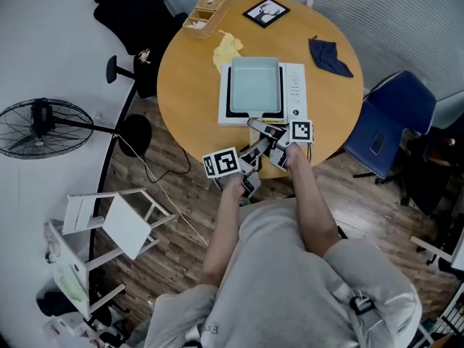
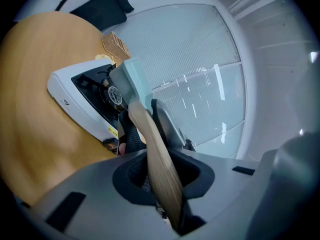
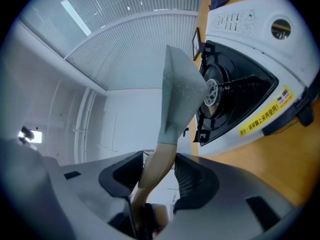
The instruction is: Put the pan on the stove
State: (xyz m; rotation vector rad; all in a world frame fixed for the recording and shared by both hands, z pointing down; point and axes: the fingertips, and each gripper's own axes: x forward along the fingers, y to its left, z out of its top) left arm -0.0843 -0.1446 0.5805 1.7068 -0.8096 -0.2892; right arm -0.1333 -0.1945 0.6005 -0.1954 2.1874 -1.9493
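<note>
A square pale-teal pan (image 1: 254,85) rests on the white tabletop stove (image 1: 296,85) in the middle of the round table. Its wooden handle (image 1: 259,125) points toward me. Both grippers are on that handle: my right gripper (image 1: 270,131) nearer the pan, my left gripper (image 1: 254,152) behind it. In the left gripper view the handle (image 2: 159,159) runs between the jaws up to the pan (image 2: 131,76), with a gap showing beside it. In the right gripper view the handle (image 3: 155,169) passes between wide jaws without touching the pads; the pan (image 3: 180,94) sits over the burner.
The wooden table (image 1: 181,93) also carries a wooden tray (image 1: 206,11), a yellow cloth (image 1: 226,49), a framed picture (image 1: 266,11) and a dark blue cloth (image 1: 330,55). A blue chair (image 1: 391,118) stands on the right; a fan (image 1: 40,127) and a white stool (image 1: 119,220) on the left.
</note>
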